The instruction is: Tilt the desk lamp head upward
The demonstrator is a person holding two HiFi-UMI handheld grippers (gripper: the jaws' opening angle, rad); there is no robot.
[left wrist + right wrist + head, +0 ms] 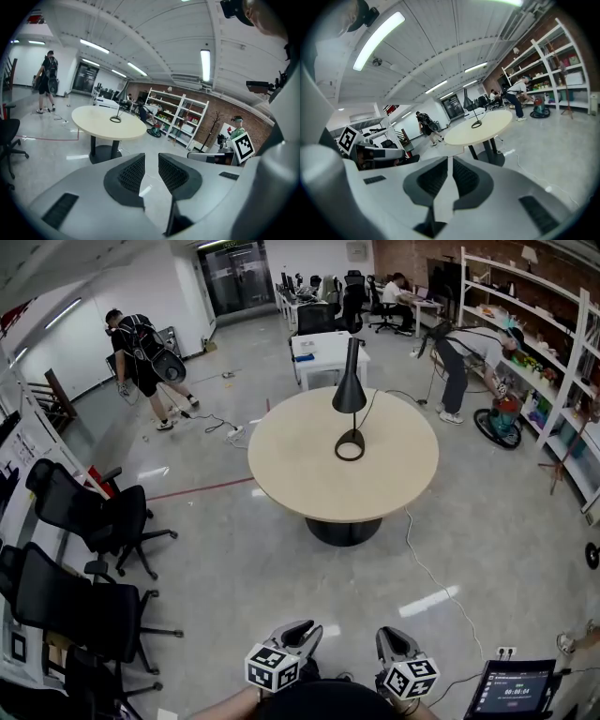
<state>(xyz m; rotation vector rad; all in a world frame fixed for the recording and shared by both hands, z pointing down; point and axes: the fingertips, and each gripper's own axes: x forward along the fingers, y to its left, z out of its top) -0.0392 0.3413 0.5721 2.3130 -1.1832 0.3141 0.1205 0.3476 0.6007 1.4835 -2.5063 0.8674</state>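
The black desk lamp stands upright near the middle of the round table, its head pointing down. Both tools hang low, well apart from the table: the left gripper and the right gripper each show a narrow gap between the jaws, with nothing in it

Open floor up to the round table, bare around the desk lamp; office chairs at left.
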